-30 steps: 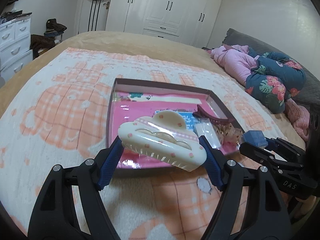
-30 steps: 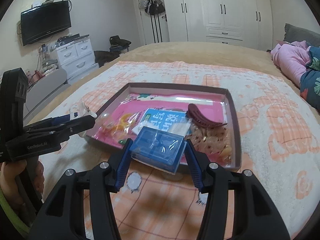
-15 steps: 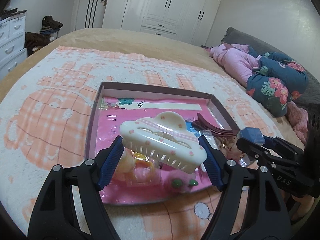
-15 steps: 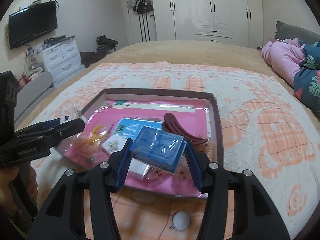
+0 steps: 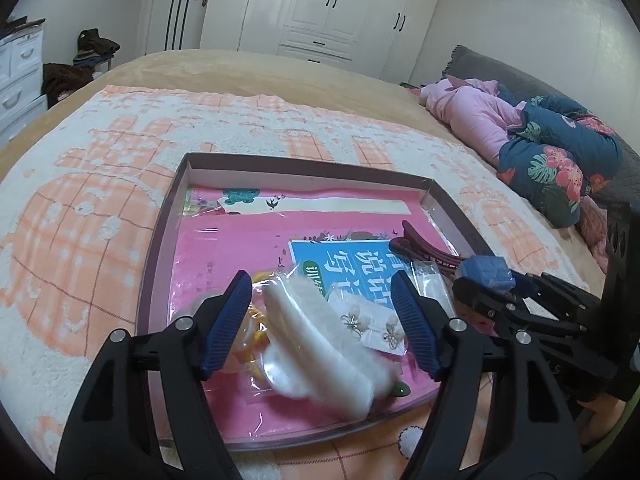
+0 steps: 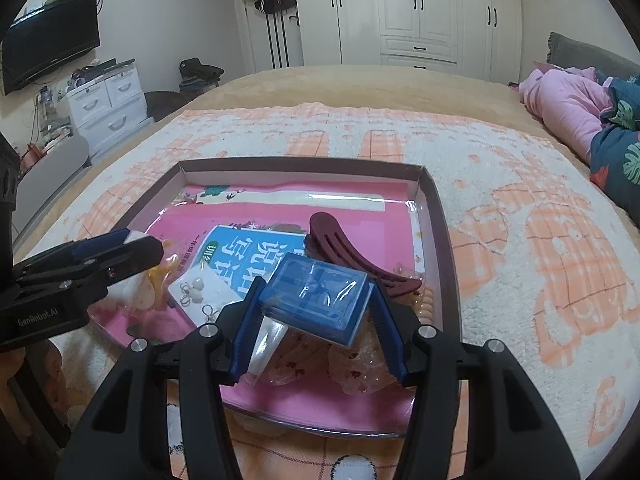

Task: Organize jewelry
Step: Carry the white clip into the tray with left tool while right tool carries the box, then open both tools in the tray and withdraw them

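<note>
A shallow pink-lined tray (image 5: 168, 216) (image 6: 436, 216) lies on the bed blanket. My left gripper (image 5: 322, 322) is open over its near left part. The cream hair claw (image 5: 324, 352) is blurred between and below the fingers, free of both pads. My right gripper (image 6: 314, 320) is shut on a small blue box (image 6: 316, 300) and holds it above the tray's near right part; it also shows in the left wrist view (image 5: 486, 270). In the tray lie a maroon hair clip (image 6: 344, 248), an earring card (image 5: 368, 324) and bagged pieces.
The tray rests on a white and orange blanket (image 5: 80, 208) on a tan bed. Pink and floral bedding (image 5: 540, 148) lies at the right. White wardrobes (image 6: 420, 12) stand behind, and white drawers (image 6: 108, 100) and a TV are at the left.
My left gripper opened and let go of the cream hair claw, which is dropping into the tray. Both grippers moved forward over the tray. The right one still holds the blue box.
</note>
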Demonstrator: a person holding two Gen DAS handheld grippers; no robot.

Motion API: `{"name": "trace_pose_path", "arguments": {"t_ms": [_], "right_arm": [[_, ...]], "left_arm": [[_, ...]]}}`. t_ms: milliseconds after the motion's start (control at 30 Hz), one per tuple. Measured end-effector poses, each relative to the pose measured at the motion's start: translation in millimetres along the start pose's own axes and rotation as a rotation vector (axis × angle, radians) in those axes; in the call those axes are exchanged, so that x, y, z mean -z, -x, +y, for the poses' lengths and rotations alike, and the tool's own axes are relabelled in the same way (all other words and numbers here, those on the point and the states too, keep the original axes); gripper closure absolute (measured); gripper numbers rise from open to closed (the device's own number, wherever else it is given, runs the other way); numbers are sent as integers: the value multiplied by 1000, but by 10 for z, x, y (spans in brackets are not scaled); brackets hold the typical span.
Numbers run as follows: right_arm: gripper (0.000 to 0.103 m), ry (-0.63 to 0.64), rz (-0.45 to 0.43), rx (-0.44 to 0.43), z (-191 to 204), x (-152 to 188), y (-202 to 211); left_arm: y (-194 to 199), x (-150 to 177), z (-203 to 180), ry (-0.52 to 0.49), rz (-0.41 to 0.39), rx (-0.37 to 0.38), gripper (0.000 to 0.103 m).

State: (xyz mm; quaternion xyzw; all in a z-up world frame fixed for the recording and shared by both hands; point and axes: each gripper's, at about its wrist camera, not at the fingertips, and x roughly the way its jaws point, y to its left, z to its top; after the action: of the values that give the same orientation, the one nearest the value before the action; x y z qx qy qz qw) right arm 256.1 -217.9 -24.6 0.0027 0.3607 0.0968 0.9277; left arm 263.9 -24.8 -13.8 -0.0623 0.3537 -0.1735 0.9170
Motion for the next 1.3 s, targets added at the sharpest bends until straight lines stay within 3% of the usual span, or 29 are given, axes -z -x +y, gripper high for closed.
{"name": "trace_pose_path", "arguments": {"t_ms": [600, 667, 1100, 1300], "right_arm": [[51, 17, 30, -33, 123, 119, -29], [46, 13, 27, -36, 125, 129, -10], [40, 1, 14, -27, 83, 198, 170], [38, -6, 4, -17, 55, 194, 250]], "left_arm": [[-7, -9, 28, -2, -11, -8, 40], [7, -2, 26, -1, -11, -8, 40], [121, 18, -1, 3, -8, -19, 40], [197, 24, -22, 0, -9, -30, 32]]}}
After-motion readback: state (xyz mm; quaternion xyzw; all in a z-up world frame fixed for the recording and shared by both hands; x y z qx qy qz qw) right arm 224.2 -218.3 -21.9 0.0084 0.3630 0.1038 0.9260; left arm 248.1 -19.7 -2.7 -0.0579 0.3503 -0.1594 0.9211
